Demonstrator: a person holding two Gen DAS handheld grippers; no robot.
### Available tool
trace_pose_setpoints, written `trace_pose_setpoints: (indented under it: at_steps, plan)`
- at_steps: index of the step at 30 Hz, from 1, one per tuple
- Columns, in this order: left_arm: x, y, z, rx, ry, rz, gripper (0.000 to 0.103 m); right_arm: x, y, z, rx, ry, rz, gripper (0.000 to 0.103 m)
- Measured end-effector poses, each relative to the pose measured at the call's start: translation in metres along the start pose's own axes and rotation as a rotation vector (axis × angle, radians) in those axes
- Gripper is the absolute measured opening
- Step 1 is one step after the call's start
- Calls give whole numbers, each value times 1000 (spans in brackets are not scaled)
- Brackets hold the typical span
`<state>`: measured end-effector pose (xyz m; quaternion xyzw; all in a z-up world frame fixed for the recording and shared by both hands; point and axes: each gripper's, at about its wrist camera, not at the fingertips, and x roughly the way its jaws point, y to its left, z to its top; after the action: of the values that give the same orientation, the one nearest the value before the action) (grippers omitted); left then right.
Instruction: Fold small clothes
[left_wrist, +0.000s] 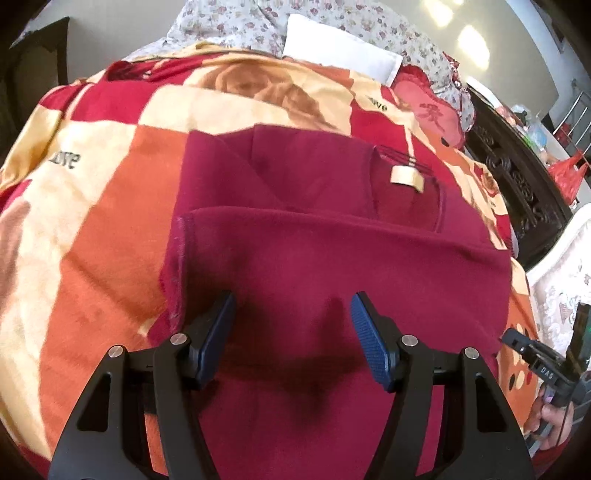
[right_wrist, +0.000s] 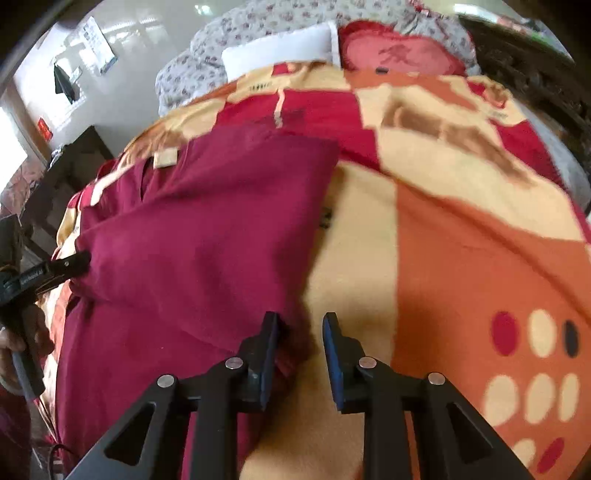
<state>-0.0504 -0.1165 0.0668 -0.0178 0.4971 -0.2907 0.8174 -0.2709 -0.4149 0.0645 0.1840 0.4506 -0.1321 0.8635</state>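
A dark red garment (left_wrist: 314, 251) lies partly folded on a patterned blanket (left_wrist: 110, 206), with a beige neck label (left_wrist: 405, 177) at its far end. My left gripper (left_wrist: 291, 321) is open just above the near fold of the garment, holding nothing. In the right wrist view the garment (right_wrist: 207, 236) lies to the left, label (right_wrist: 166, 158) at the far side. My right gripper (right_wrist: 300, 339) is open at the garment's right edge, its left finger (right_wrist: 271, 332) against the cloth. The left gripper's tip (right_wrist: 70, 264) shows at the garment's left edge.
The blanket (right_wrist: 461, 258) covers a bed. A white pillow (left_wrist: 343, 48), a red cushion (left_wrist: 428, 107) and a floral quilt (left_wrist: 229, 22) lie at the bed's head. A dark carved wooden headboard (left_wrist: 517, 181) runs along the right side. The right gripper's body (left_wrist: 546, 365) shows at the right.
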Motion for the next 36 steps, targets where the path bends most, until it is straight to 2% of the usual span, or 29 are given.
trace_pose_setpoints:
  at_steps: [5,9,13,15,21,25,29,32,36]
  plan:
    - [-24,1,-13,19,-26,45,65,-22,9,-3,4,-27,62,24]
    - [-35,0,-24,42,-26,84,65,-19,28,-1,13,-44,122,24]
    - [-39,0,-33,56,-23,109,65,-7,41,24,-18,-92,93,25]
    - [-39,2,-36,45,-18,107,65,10,41,44,-5,-86,78,28]
    - [-40,11,-42,27,-10,132,65,52,35,86,25,-89,17,28]
    - [-41,18,-48,10,9,143,65,58,38,96,30,-61,22,38]
    - [-45,22,-56,-7,16,136,65,34,46,80,8,-25,52,42]
    - [-51,22,-63,-6,15,134,65,16,47,52,-2,-9,90,46]
    - [-62,24,-75,-12,28,110,65,-2,47,5,-19,47,88,46]
